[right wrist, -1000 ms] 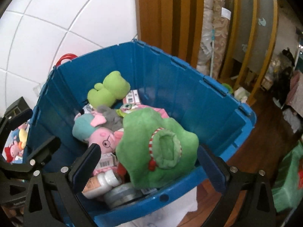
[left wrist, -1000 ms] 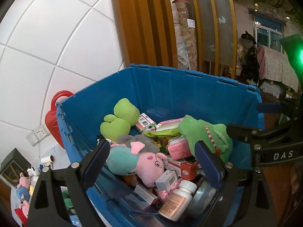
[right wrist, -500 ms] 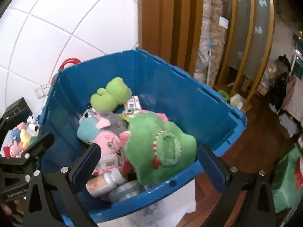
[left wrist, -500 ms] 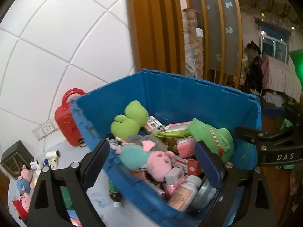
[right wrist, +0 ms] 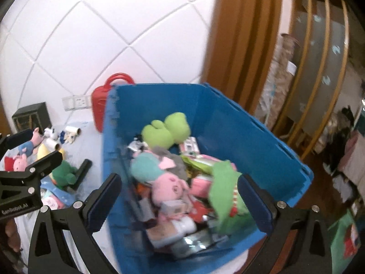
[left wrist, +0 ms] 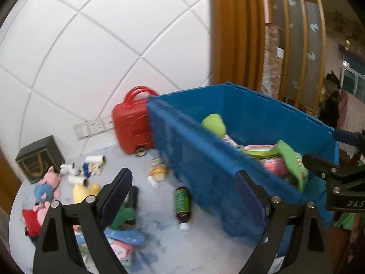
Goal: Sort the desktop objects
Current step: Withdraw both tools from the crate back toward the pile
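A blue bin (left wrist: 205, 164) (right wrist: 251, 137) on the table holds plush toys, boxes and bottles: a light green plush (right wrist: 166, 130), a pink pig plush (right wrist: 168, 187) and a green frog plush (right wrist: 225, 187). My left gripper (left wrist: 183, 194) is open and empty, left of the bin, over the table. A dark bottle with a green label (left wrist: 181, 205) lies between its fingers' line of sight on the table. My right gripper (right wrist: 178, 203) is open and empty above the bin's near side.
A red toy suitcase (left wrist: 132, 123) stands against the white wall behind the bin. Pig plushes (left wrist: 46, 187), a yellow plush (left wrist: 85, 189), white rolls (left wrist: 95, 159), a small doll (left wrist: 157, 171) and a black box (left wrist: 38, 159) lie on the light table (left wrist: 159, 233).
Both grippers have swung left and pulled back from the bin. The left view now shows the table and loose toys beside the bin. Both stay open.
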The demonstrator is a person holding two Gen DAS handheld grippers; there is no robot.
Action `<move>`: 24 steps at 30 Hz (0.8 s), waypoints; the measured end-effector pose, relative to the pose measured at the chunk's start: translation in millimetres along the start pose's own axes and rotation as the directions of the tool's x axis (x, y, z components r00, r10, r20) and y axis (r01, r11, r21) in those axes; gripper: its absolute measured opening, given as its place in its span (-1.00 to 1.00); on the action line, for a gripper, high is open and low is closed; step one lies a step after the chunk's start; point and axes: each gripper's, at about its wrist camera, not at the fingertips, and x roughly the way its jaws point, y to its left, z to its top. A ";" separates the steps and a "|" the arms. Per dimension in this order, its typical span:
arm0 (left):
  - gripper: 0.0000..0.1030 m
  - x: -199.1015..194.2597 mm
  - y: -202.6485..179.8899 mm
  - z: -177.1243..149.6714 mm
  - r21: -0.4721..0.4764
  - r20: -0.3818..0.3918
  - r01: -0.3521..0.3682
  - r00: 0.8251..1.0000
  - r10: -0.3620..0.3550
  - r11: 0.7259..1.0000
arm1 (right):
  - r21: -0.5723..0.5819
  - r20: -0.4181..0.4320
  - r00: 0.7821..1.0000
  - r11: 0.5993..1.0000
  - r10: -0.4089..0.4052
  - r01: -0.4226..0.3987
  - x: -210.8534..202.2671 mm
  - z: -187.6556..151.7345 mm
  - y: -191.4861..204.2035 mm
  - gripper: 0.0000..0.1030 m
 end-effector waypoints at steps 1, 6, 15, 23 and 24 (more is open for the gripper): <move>0.78 -3.4 11.9 -4.1 -0.010 0.002 -0.013 1.000 0.013 1.000 | -0.014 0.011 1.000 1.000 0.016 -0.016 -1.5 0.3 13.6 1.00; 0.79 -17.9 67.8 -27.3 -0.063 -0.005 -0.089 0.996 0.089 0.994 | -0.071 0.056 0.993 0.992 0.104 -0.100 -4.8 -2.5 68.1 1.00; 0.79 -24.3 175.1 -103.0 -0.133 -0.134 -0.270 0.958 0.253 0.954 | -0.180 0.026 0.953 0.939 0.301 -0.292 18.8 -22.2 165.2 1.00; 0.79 -20.9 236.1 -178.3 -0.200 -0.279 -0.362 0.912 0.301 0.911 | -0.186 -0.164 0.905 0.888 0.393 -0.420 82.7 -64.4 226.5 1.00; 0.79 -18.2 240.5 -187.7 -0.199 -0.297 -0.374 0.904 0.308 0.906 | -0.185 -0.180 0.899 0.884 0.399 -0.430 88.0 -68.9 231.7 1.00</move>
